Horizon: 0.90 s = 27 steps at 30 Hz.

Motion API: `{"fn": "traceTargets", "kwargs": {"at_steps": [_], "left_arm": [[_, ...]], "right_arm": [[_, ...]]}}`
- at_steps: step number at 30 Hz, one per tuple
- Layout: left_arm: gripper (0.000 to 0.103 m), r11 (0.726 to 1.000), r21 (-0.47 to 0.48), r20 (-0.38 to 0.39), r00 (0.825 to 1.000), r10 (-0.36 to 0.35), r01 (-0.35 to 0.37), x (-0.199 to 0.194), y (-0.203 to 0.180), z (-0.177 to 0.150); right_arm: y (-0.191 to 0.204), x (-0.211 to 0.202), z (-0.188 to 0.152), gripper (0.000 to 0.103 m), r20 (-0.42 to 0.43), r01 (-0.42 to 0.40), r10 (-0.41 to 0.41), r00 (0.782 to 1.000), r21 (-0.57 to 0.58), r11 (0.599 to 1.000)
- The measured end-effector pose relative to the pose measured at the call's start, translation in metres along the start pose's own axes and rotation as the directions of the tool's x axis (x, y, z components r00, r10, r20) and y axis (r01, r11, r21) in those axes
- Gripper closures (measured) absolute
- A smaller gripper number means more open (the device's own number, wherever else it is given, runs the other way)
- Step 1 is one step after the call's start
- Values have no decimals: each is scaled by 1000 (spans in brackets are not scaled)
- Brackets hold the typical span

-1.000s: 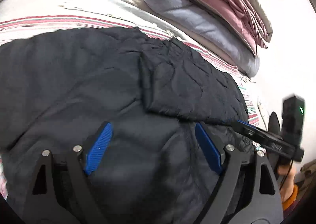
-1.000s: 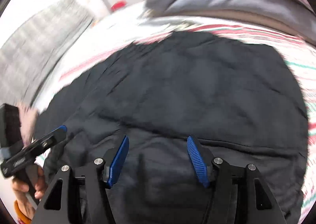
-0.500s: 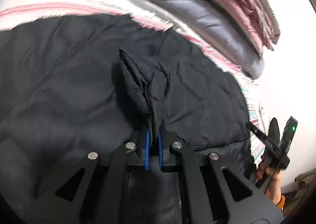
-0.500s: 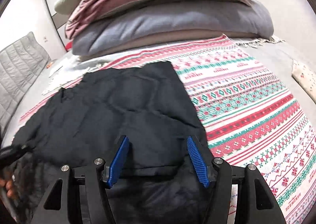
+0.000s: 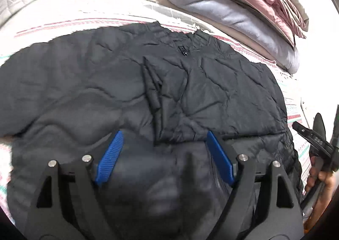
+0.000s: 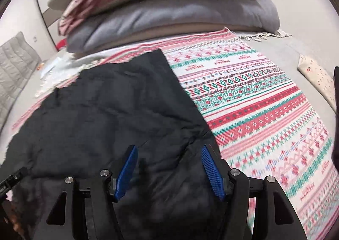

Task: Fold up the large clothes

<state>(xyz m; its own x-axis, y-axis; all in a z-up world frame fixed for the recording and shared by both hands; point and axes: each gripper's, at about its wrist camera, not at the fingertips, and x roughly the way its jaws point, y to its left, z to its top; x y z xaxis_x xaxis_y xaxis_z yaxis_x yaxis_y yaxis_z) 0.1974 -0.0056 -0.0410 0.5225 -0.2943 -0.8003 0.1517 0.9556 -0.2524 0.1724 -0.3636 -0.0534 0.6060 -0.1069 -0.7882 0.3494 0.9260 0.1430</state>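
A large black quilted jacket [image 5: 95, 83] lies spread on the bed, with one sleeve folded across its front [image 5: 222, 96]. It also shows in the right wrist view [image 6: 118, 113]. My left gripper [image 5: 164, 155] is open and empty, low over the jacket's lower middle. My right gripper [image 6: 168, 170] is open and empty over the jacket's right hem. The right gripper also shows at the right edge of the left wrist view [image 5: 313, 138]. The tip of the left gripper shows at the left edge of the right wrist view [image 6: 10, 178].
A patterned red, green and white blanket [image 6: 254, 102] covers the bed under the jacket. A stack of folded grey and pink bedding [image 5: 243, 0] sits at the far side, also in the right wrist view [image 6: 169, 13]. A small floral cushion [image 6: 315, 79] lies at the right.
My left gripper was shut on a pinch of the folded sleeve half a second ago; now it is open and the sleeve lies flatter. The right gripper stayed open over the hem.
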Motion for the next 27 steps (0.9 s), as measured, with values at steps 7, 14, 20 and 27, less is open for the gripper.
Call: {"fn": "traceTargets", "kwargs": {"at_steps": [7,14,20,27], "left_arm": [[6,999,-34,50,998,24,-23,-63,26,-23],[2,993,-84,79,993,91,-84,-108,79,-41],[2,970,-177,74,981,181,-166,-134,152,-50],[2,899,-346,52,952,302,-267,-152,249,-61]], "right_arm": [[27,-70,-42,23,-11,-80,81,997,36,996],[63,-92,-77,21,-29,-171,171,985,-16,985],[79,-91,-92,20,-45,-225,223,974,-42,974],[88,-88,-96,20,-53,-247,243,968,-62,967]]}}
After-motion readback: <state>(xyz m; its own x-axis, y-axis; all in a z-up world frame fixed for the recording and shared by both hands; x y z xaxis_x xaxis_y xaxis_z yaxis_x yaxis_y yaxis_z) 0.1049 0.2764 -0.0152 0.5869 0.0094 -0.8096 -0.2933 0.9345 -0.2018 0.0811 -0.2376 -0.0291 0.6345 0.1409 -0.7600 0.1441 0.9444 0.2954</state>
